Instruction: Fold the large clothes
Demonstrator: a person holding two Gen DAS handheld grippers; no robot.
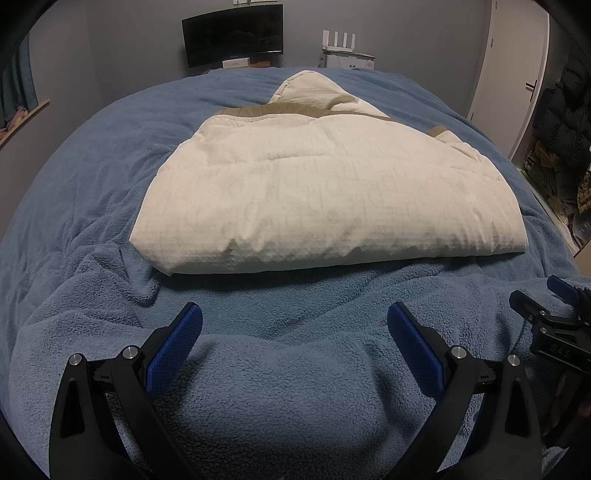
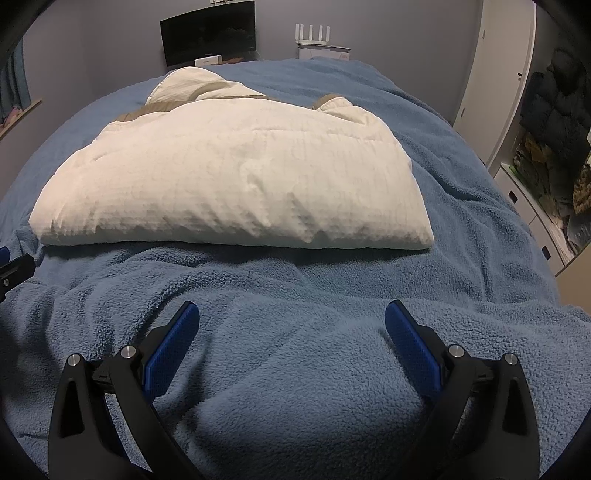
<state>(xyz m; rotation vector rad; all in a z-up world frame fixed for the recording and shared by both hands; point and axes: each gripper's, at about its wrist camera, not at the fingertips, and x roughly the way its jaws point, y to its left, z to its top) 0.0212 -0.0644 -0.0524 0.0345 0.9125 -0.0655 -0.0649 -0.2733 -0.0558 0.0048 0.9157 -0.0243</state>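
Note:
A cream quilted jacket (image 1: 325, 188) with tan lining lies folded into a thick bundle on the blue fleece blanket (image 1: 288, 354), its hood at the far end. It also shows in the right wrist view (image 2: 236, 181). My left gripper (image 1: 294, 317) is open and empty, over the blanket just short of the jacket's near fold. My right gripper (image 2: 291, 315) is open and empty, also short of the near fold. The right gripper shows at the right edge of the left wrist view (image 1: 554, 314).
The blanket (image 2: 314, 332) covers a bed. A dark monitor (image 1: 232, 35) and a white router (image 1: 340, 40) stand beyond the far edge. A white door (image 1: 517, 74) and hanging dark coats (image 1: 565, 122) are on the right.

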